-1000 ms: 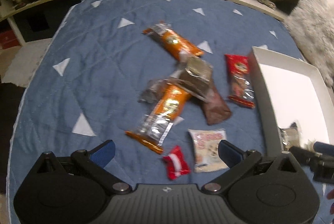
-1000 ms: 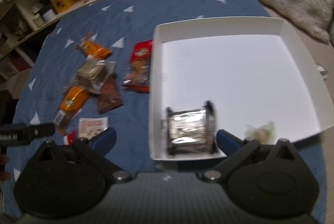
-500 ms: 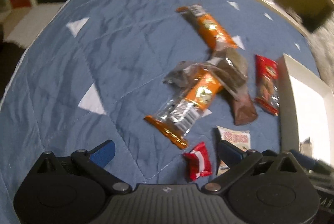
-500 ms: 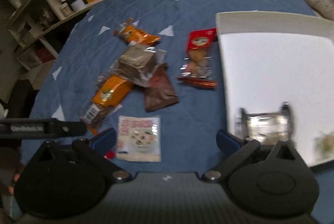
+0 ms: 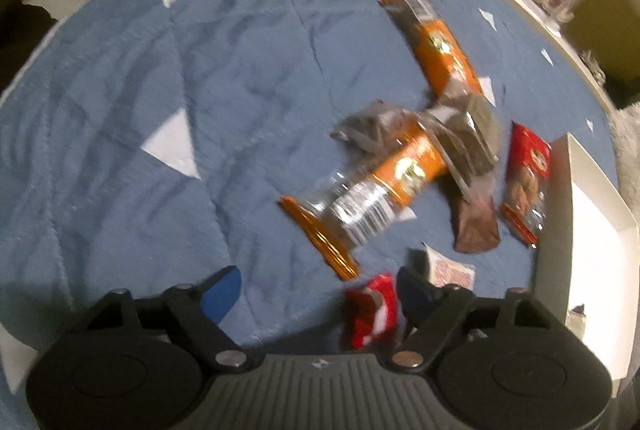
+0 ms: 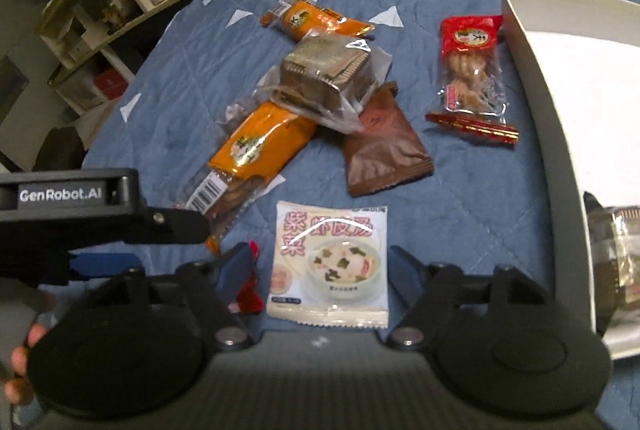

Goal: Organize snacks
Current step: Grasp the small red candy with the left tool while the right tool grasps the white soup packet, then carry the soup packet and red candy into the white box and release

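The snacks lay scattered on a blue quilted cover [image 6: 460, 213] printed with white triangles. In the right wrist view, the right gripper [image 6: 320, 266] filled the bottom of the frame; its fingers were closing, with the white soup packet [image 6: 330, 262] lying flat between them, and neither pad was seen pressing on it. Just left of that packet, partly hidden behind the left-hand finger [image 6: 234, 272], was a small red packet [image 6: 250, 290]. Above the soup packet lay a brown pouch [image 6: 380, 149], and at centre a clear-wrapped block of crackers [image 6: 324, 77] sat on top of a long orange snack bag [image 6: 256, 145]. A second orange bag [image 6: 316, 21] lay toward the upper middle, and a red-topped pastry bag [image 6: 474, 73] lay at upper right, close to the wall of a white tray [image 6: 560, 133]. Inside the tray, at the right edge, was a clear-wrapped snack [image 6: 616, 254], cut off by the frame.

In the left wrist view, blurred, the left gripper [image 5: 316, 288] sat at the bottom with its fingers closing over the cover; the small red packet [image 5: 374, 310] lay just inside the right-hand finger [image 5: 414, 294], and contact could not be told. From the right wrist view the left gripper entered from the left edge.
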